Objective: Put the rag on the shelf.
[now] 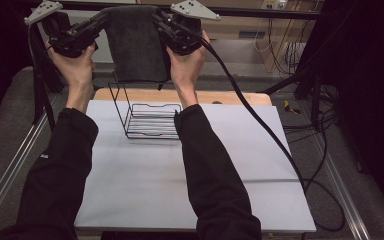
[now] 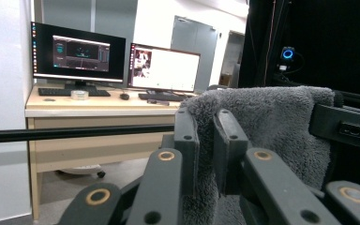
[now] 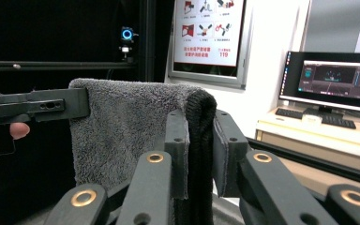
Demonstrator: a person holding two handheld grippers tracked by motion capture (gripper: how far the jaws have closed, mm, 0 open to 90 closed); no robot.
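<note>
Gripping the grey towel [image 1: 132, 42] by its top corners, my left gripper [image 1: 97, 24] and right gripper [image 1: 162, 22] held it clamped between them, above the wire rack [image 1: 147, 120]. A shallow bite risked it slipping onto the rack beyond.
</note>
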